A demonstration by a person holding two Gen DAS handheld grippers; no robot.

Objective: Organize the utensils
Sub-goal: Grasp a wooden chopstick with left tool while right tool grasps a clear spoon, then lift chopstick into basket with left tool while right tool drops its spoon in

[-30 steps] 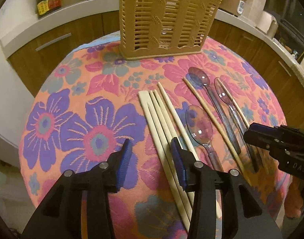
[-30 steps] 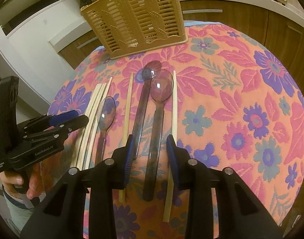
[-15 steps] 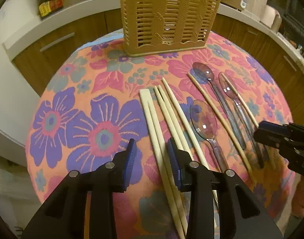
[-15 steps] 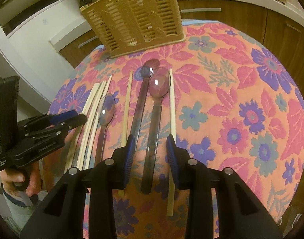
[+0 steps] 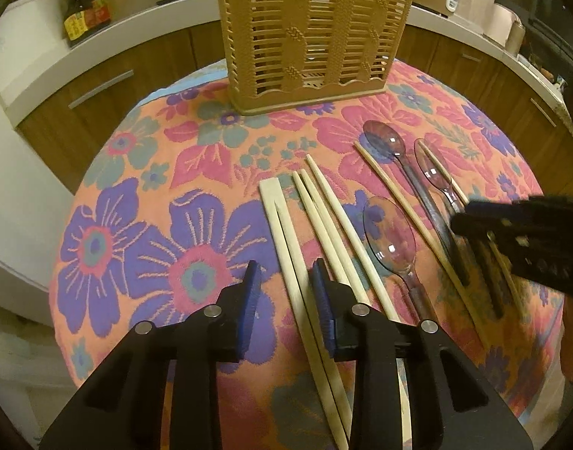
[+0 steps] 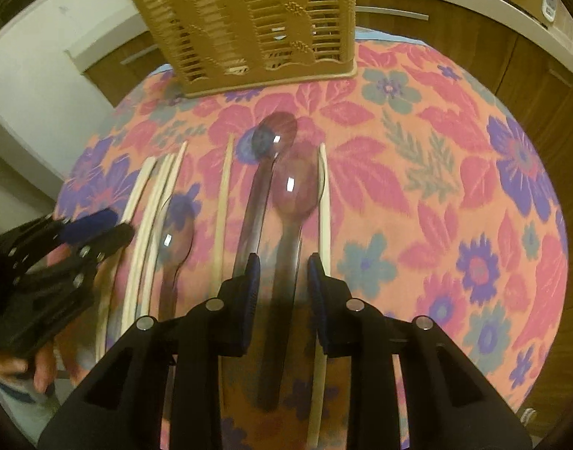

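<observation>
Cloth [image 5: 144, 202] with big purple and pink flowers covers the round surface. At the far side stands a tan basket [image 5: 312, 33] with slots in its walls. A dark bottle [image 5: 84, 3] stands on the white counter far to the left.

The left tool [image 5: 284, 292] hangs low over the cloth, with its two blue pads spread apart and gripping nothing. A pale chopstick [image 5: 286, 262] runs between the pads. Just beside it on the right lie more chopsticks [image 5: 331, 221], close together and side by side. Next comes a clear spoon [image 5: 389, 240] with its bowl pointing to the basket. Then a single chopstick [image 5: 406, 210] lies at a slant.

Farther right, two more clear spoons lie side by side. The long spoon [image 6: 260, 195] reaches nearer the basket. The other spoon [image 6: 294, 206] has its handle running between the pads of the right tool [image 6: 282, 281]. That tool is spread apart too and grips nothing. One last chopstick [image 6: 324, 210] lies just beside that spoon, by the right pad.
</observation>
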